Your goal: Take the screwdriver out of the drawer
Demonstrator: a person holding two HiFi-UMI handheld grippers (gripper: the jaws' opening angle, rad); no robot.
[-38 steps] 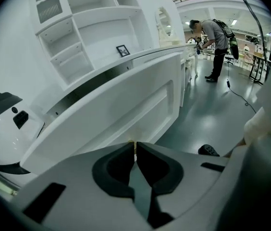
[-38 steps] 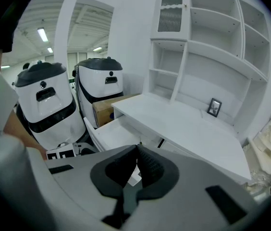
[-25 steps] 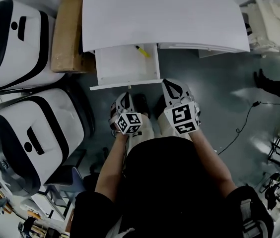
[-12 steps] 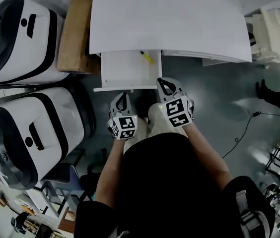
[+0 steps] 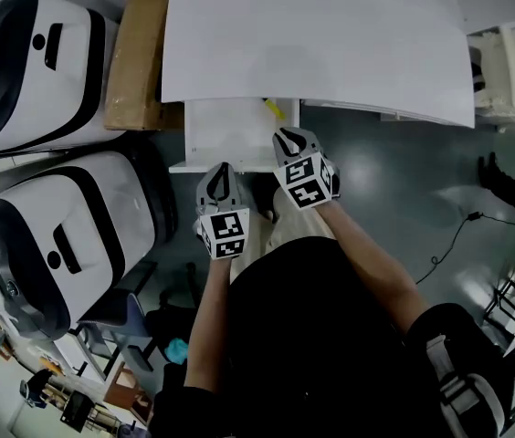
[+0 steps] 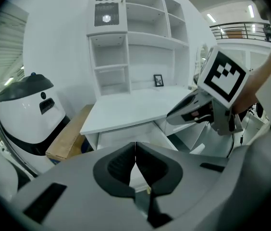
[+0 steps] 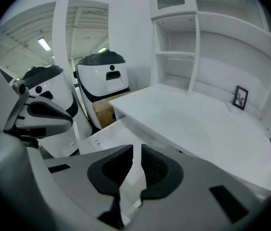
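The white drawer (image 5: 221, 135) stands pulled out from under the desk. A yellow-handled screwdriver (image 5: 274, 109) lies at its back right corner, partly under the desk edge. My right gripper (image 5: 284, 136) reaches over the drawer's front right part, just short of the screwdriver. Its jaws (image 7: 137, 153) are opening by a narrow slit, with nothing between them. My left gripper (image 5: 220, 170) hangs in front of the drawer's front panel, shut and empty, with its pads (image 6: 126, 162) meeting.
The white desk top (image 5: 312, 44) carries shelves and a small picture frame (image 6: 158, 81). A cardboard box (image 5: 134, 53) and two white-and-black machines (image 5: 29, 62) (image 5: 66, 235) crowd the left. A cable (image 5: 449, 235) trails over the grey floor at the right.
My right gripper has gone forward from the floor in front of the drawer to above its front right part. My left gripper has stayed by the front panel and rolled a little.
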